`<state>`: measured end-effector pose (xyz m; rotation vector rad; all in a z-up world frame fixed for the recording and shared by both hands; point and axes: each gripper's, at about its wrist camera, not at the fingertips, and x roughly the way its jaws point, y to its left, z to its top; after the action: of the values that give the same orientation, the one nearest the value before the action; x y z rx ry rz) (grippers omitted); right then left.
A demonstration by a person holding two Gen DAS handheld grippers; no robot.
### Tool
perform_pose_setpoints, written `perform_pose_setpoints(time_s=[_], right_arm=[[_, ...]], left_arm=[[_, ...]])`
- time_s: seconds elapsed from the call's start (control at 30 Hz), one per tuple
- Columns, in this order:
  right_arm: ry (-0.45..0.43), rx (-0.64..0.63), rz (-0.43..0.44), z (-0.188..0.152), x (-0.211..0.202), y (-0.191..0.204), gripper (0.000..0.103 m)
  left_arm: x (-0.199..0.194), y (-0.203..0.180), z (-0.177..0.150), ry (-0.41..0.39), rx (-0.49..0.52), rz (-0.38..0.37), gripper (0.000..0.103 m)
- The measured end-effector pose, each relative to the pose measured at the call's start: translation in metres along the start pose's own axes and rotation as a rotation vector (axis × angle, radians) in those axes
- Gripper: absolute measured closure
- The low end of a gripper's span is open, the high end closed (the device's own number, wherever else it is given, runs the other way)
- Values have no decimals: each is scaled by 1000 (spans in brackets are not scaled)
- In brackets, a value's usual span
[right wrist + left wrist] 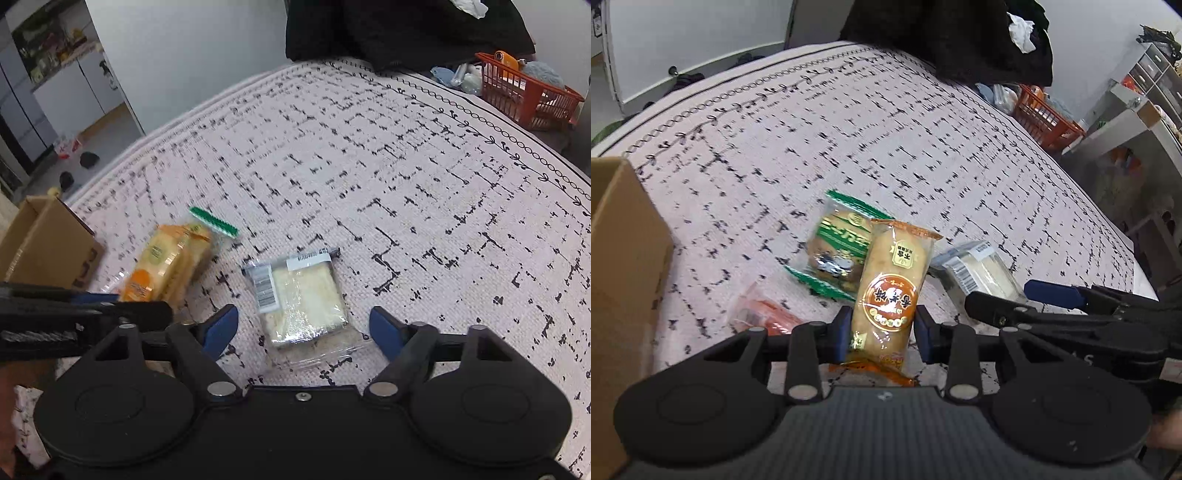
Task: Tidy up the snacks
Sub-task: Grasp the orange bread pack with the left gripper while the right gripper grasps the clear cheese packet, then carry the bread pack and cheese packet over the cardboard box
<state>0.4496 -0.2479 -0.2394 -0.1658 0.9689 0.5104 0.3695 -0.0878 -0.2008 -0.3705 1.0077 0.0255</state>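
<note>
My left gripper (882, 332) is shut on an orange-labelled rice-cracker pack (890, 288), both blue pads pressing its sides near the lower end. Behind it a green-striped snack pack (838, 247) lies on the patterned rug (849, 129). A small red wrapper (764, 314) lies to the left. In the right wrist view, my right gripper (303, 326) stands open around a clear-wrapped sandwich pack (299, 295), its blue pads (221, 325) clear of the wrapper. The orange pack (166, 266) and the left gripper (92, 306) show at the left.
A cardboard box (624, 277) stands at the left edge of the rug, also in the right wrist view (44, 247). An orange plastic basket (524, 92) sits at the far right corner. Dark cloth (953, 33) hangs over the far edge.
</note>
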Motion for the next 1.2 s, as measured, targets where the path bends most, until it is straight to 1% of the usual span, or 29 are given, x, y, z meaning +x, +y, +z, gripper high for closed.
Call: perform_pose_setpoints(time_s=[0.07, 0.13, 0.23, 0.27, 0.47, 0.7, 1.0, 1.2], right_arm=[[10, 14, 3, -1, -1, 0, 56], [23, 43, -1, 1, -7, 0, 57], [21, 76, -44, -3, -16, 1, 58], [19, 86, -46, -4, -19, 2, 58], [-39, 147, -27, -11, -47, 14, 58], [-103, 186, -2, -12, -77, 41, 58], [-176, 197, 27, -9, -116, 82, 58], [-210, 185, 31, -3, -132, 110, 58]], left_arm=[[-2, 3, 0, 2, -10, 1, 68], [-3, 4, 0, 4, -16, 5, 68], [-9, 4, -1, -4, -16, 5, 69], [-12, 4, -1, -9, -15, 1, 69], [-37, 5, -2, -51, -19, -22, 69], [-67, 12, -4, -96, -34, -40, 69], [-108, 30, -10, -156, -65, -60, 69], [-130, 52, -17, -179, -113, -79, 69]])
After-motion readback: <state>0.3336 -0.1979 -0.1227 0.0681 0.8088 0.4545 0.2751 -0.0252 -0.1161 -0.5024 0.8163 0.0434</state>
